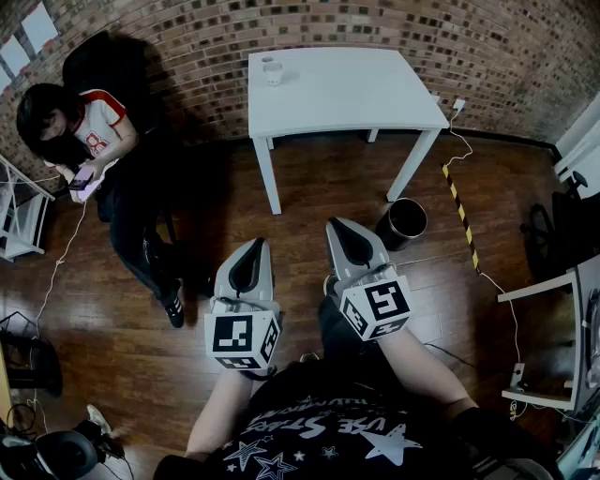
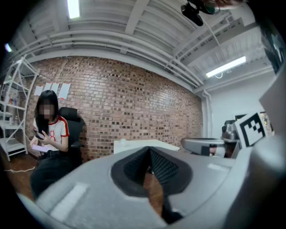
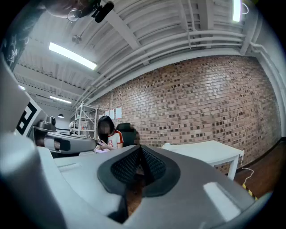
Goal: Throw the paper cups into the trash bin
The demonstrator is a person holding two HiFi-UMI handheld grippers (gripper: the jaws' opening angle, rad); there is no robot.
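The left gripper point(image 1: 253, 246) and right gripper point(image 1: 342, 230) are both closed and empty, side by side; the cups point(image 1: 272, 71) stand well ahead on the far left corner of the table point(image 1: 347, 94), more in line with the left gripper, while the bin point(image 1: 389, 236) sits near, ahead-right of the right gripper.

Head view's dim overall, w/ heavy fisheye: the brick wall point(image 1: 375, 28) bows and the corners go near black. Brightest thing I get is the white table point(image 1: 347, 89), almost blown out; a soft shadow lies under it on the wood floor point(image 1: 309, 187). Both gripper views are brighter, lit from above by ceiling tube lights point(image 2: 225, 67) point(image 3: 71, 56) that glare a bit. A black vignette rings each. Left gripper point(image 2: 149, 152) & right gripper point(image 3: 139, 154) sit close to the lens, soft & out of focus; bkgd is sharper.
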